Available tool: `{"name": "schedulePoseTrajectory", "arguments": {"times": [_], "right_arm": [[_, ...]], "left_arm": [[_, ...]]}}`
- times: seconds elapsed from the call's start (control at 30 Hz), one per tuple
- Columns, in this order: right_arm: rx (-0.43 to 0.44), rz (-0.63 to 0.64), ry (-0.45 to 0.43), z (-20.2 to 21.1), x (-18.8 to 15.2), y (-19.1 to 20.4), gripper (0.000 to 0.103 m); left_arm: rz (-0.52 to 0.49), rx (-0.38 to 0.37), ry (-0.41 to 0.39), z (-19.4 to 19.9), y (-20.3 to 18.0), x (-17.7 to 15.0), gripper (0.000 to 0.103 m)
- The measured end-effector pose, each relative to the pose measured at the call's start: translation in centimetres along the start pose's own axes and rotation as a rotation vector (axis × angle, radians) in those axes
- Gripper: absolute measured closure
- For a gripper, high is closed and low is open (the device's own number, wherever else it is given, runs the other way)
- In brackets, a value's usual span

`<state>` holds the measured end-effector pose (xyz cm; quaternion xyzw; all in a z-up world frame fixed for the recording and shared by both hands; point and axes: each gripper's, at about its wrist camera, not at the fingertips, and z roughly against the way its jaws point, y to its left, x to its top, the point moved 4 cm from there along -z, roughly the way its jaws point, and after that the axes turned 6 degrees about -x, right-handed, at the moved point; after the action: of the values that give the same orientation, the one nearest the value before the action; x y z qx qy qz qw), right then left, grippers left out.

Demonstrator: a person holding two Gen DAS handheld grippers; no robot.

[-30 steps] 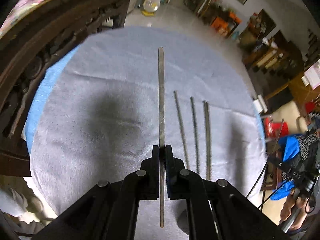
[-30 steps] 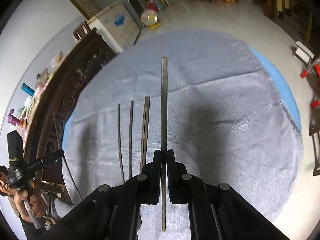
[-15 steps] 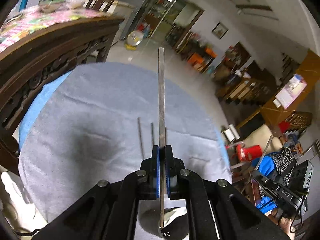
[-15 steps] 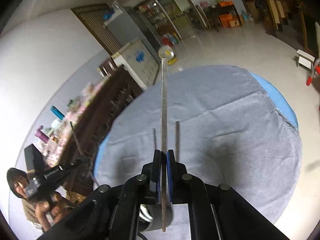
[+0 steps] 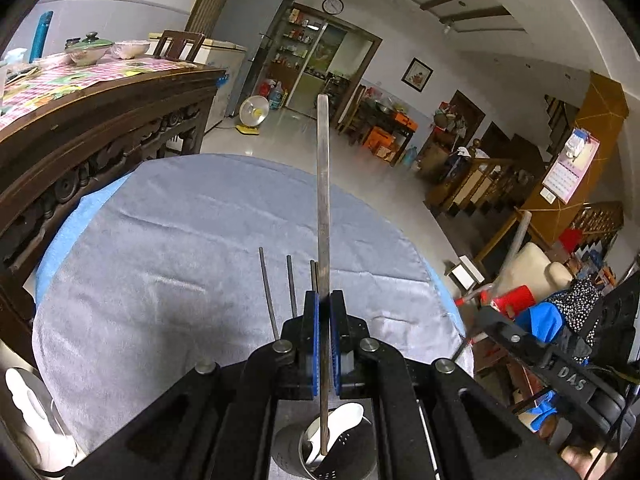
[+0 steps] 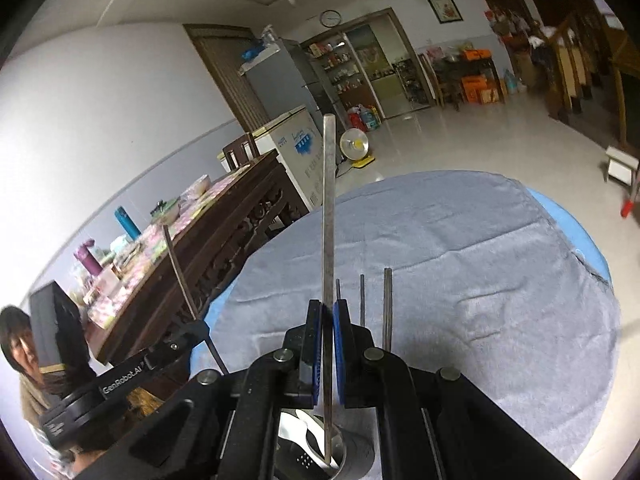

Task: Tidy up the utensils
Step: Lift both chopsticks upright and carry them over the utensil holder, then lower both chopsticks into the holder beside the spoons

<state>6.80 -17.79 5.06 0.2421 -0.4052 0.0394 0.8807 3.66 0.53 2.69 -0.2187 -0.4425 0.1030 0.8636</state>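
Observation:
My left gripper is shut on a metal chopstick, held upright with its lower end over a perforated metal utensil holder that has a white spoon in it. My right gripper is shut on another metal chopstick, its lower tip above the same holder. Several dark chopsticks lie side by side on the grey cloth; they also show in the right wrist view.
The round table has a blue cover under the cloth. A dark carved wooden sideboard stands close on the left. A white object lies at the near left table edge. The other gripper shows in each view's margin.
Both grippers have tilted up and pulled back towards me with their chopsticks. The views went from looking down on the cloth to looking across the room, and the utensil holder came into view below.

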Motion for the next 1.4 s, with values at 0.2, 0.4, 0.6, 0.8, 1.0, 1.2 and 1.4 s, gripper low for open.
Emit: {"name": "schedulePoseTrajectory", "arguments": {"times": [0.2,0.4,0.6,0.8,1.0,1.2,1.4], "right_arm": [[-0.038,0.072,-0.014,-0.9,-1.4,1.5,0.097],[-0.037,0.119,-0.027,-1.0,-2.5,2.6,0.097],[-0.061,0.135,-0.036,-0.5,-3.0,2.5,0.097],[-0.068,0.146,-0.038,-0.1,-3.7,2.3,0.097],[-0.066,0.153,-0.035,0.0,-4.2,2.3,0.097],[-0.063,0.168,-0.031,0.4,-5.1,2.5,0.096],[-0.066,0.193,-0.036,1.2,-6.6,3.0,0.096]], "left_arm": [[-0.038,0.024,-0.029,0.4,-0.3,-1.1,0.098],[-0.077,0.043,-0.054,0.9,-0.8,-1.9,0.098],[-0.089,0.039,-0.054,1.0,-0.8,-2.7,0.098],[-0.119,0.04,-0.066,1.2,-1.0,-3.2,0.098],[-0.136,0.038,-0.056,1.0,-1.2,-4.2,0.098],[-0.153,0.037,-0.046,1.1,-1.7,-5.2,0.098],[-0.171,0.039,-0.043,1.5,-2.0,-6.0,0.098]]}}
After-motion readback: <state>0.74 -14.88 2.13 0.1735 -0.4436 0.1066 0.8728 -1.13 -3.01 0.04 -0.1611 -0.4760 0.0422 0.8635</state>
